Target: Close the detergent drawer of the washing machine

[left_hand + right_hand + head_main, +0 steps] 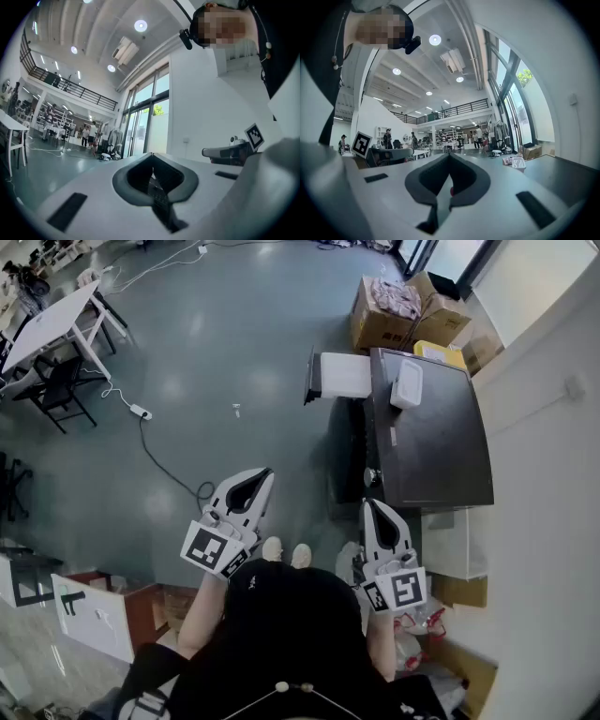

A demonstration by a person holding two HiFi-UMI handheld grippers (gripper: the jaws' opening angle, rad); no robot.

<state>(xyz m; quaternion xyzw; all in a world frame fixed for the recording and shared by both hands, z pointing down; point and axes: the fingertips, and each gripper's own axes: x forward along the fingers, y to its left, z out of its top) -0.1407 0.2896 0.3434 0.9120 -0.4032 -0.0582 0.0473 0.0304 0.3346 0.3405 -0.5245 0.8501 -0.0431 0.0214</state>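
Detergent drawer (344, 376) juts open from the washing machine (431, 437). The left gripper (261, 476) and right gripper (371, 507) keep their jaws together and empty, probably as blunt tips for pushing.

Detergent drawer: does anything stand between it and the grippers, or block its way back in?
Nothing visible does. The drawer sticks out of the washing machine's front, with only bare floor between it and the left gripper. The right gripper hangs beside the machine's front corner. The slot behind the drawer cannot be seen.
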